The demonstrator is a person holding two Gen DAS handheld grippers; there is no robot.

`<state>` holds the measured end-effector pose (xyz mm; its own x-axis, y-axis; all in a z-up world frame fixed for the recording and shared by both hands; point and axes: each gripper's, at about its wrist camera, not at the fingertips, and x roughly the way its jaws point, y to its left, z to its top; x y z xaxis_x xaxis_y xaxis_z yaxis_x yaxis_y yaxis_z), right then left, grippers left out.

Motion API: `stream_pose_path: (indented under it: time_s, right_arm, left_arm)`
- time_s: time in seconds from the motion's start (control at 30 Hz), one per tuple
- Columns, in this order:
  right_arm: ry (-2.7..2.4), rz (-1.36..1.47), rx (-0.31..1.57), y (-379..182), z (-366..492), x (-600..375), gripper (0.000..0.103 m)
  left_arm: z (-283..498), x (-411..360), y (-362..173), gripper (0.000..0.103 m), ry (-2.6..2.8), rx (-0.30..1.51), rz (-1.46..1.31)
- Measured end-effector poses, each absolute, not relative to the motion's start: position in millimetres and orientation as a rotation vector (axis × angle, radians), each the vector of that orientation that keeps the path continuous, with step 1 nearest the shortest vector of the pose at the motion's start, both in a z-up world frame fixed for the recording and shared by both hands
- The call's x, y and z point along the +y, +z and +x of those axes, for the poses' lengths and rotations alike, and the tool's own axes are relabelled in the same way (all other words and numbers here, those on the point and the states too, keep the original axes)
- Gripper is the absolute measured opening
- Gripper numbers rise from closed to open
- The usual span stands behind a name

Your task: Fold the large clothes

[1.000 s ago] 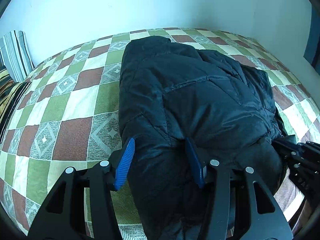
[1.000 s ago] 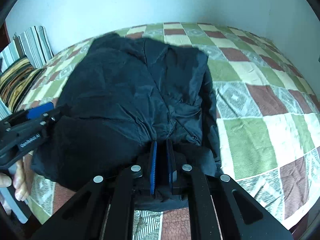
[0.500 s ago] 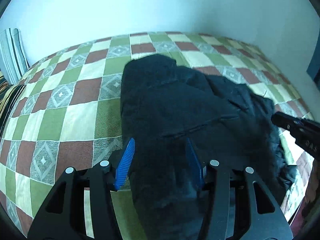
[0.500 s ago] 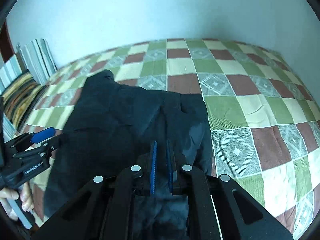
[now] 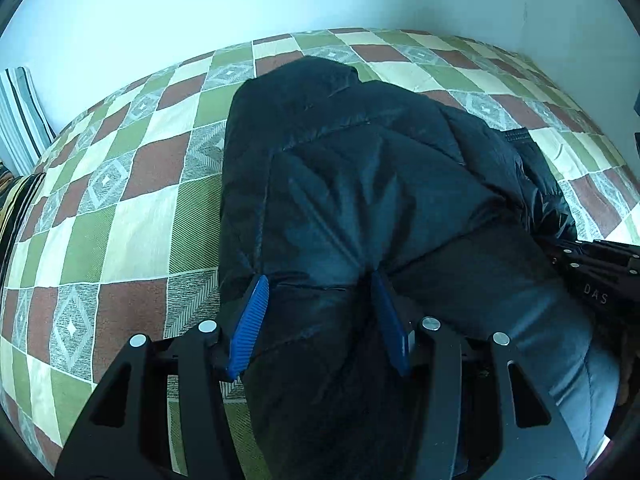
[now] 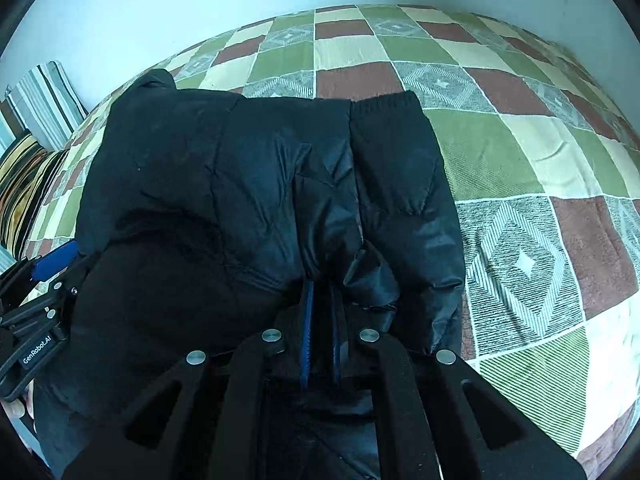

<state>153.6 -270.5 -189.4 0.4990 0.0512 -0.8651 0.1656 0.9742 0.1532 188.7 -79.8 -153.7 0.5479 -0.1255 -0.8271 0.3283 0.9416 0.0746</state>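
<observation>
Left-wrist view: the left gripper (image 5: 320, 312) sits at lower centre with its blue pads about half spread, a thick fold of the black padded jacket (image 5: 360, 184) bunched between them and pressed by both – the rest of the garment runs up the frame over the checked bedspread (image 5: 132, 184). Right-wrist view: the right gripper (image 6: 320, 320) at lower centre has its pads drawn nearly together, pinching a thin edge of the jacket (image 6: 240, 184), which fills the centre and left – the left gripper (image 6: 44, 280) shows at the left edge, against the garment's side.
</observation>
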Motion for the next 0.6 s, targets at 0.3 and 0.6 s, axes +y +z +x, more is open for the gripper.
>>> stream_pose_path:
  time_s: [0.3, 0.6]
  right_arm:
    - [-0.078, 0.236, 0.926, -138.7, 102.0, -263.1, 0.009]
    - [-0.086, 0.169, 0.947, -148.4, 54.0, -247.1, 0.009]
  left_arm:
    - [160.5, -68.6, -119.4, 0.053, -0.237, 0.888, 0.224]
    - [128.5, -50.8, -131.3, 0.059, -0.303, 0.935, 0.109]
